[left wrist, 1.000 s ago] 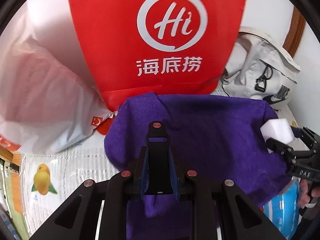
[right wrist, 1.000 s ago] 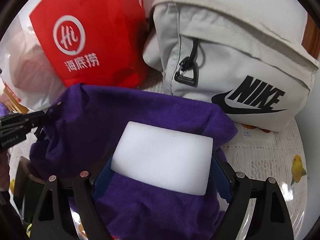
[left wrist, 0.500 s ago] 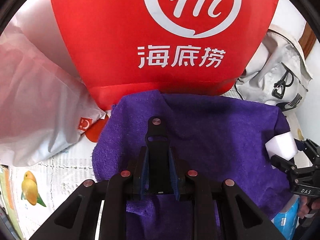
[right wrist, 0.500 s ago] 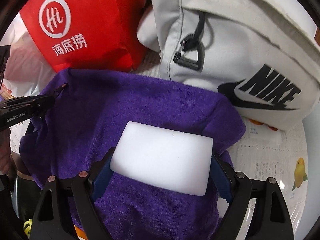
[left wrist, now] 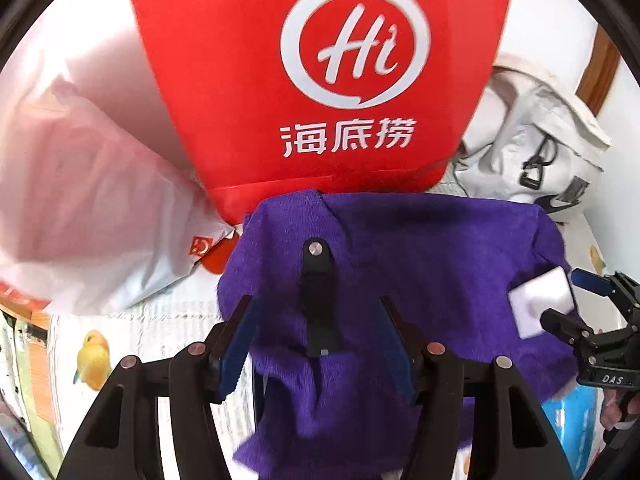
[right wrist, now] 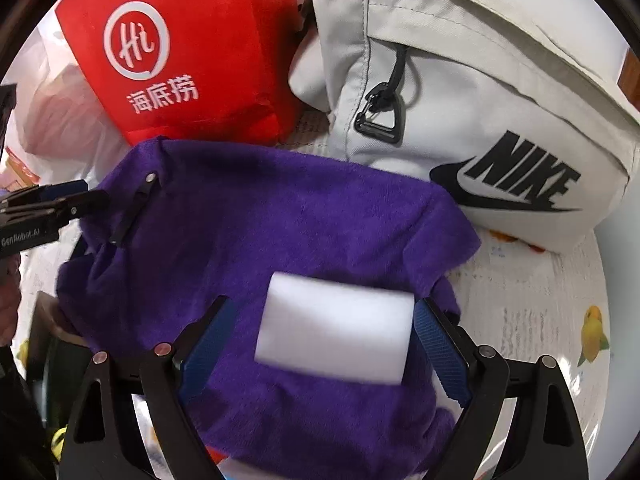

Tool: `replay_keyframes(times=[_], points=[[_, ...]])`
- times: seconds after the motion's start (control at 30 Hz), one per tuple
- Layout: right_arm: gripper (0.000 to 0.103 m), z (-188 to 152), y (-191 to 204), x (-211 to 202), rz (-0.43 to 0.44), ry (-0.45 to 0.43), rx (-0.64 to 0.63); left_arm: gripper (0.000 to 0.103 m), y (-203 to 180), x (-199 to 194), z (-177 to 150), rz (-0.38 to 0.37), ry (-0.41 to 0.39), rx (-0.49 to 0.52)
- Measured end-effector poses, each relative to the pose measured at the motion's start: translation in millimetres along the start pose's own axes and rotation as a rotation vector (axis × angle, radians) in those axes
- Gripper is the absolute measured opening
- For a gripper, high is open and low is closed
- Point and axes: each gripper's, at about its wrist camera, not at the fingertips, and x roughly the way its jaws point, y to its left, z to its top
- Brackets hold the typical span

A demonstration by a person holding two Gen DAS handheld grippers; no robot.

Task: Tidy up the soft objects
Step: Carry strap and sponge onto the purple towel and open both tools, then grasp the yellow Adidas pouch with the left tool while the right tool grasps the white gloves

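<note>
A purple towel (left wrist: pixel 420 256) lies spread over a raised pile in front of the red bag; it fills the middle of the right wrist view (right wrist: pixel 260 232). A black clip (left wrist: pixel 318 300) stands on the towel between the spread jaws of my left gripper (left wrist: pixel 320 336), which is open. A white foam block (right wrist: pixel 334 338) rests on the towel between the fingers of my right gripper (right wrist: pixel 320 340); the jaws stand wider than the block, with a gap on its left. The block (left wrist: pixel 540 306) and my right gripper (left wrist: pixel 576 300) also show at the right of the left wrist view.
A red "Hi" bag (left wrist: pixel 320 80) stands behind the towel. A grey Nike backpack (right wrist: pixel 480 100) lies at the right. A white plastic bag (left wrist: pixel 80 200) sits at the left. The tablecloth (right wrist: pixel 540 312) has fruit prints. A blue pack (left wrist: pixel 572 424) peeks from under the towel.
My left gripper has opened; its jaws were shut on the towel and clip and now stand apart. My right gripper has opened off the white block, which now sits loose on the towel.
</note>
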Motion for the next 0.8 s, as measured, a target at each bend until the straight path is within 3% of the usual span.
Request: replay_keyframes(times=[0.27,0.43,0.8], points=[[0.09,-21.4,11.0,-41.4,-0.004,-0.054,0.009,0.058,0.2,-51.6,-30.1,0.015,-0.01,0.003],[0.09,-45.6,27.2,-86.8,-0.064,-0.129,-0.032,0.058,-6.4,-86.8,-56.7,0.013,-0.021,-0.021],[0.09,-134.0,52.8,-143.4,0.016,-0.152,0.03,0.058,-26.4,-133.8,-146.8,-0.041,0.026,-0.037]])
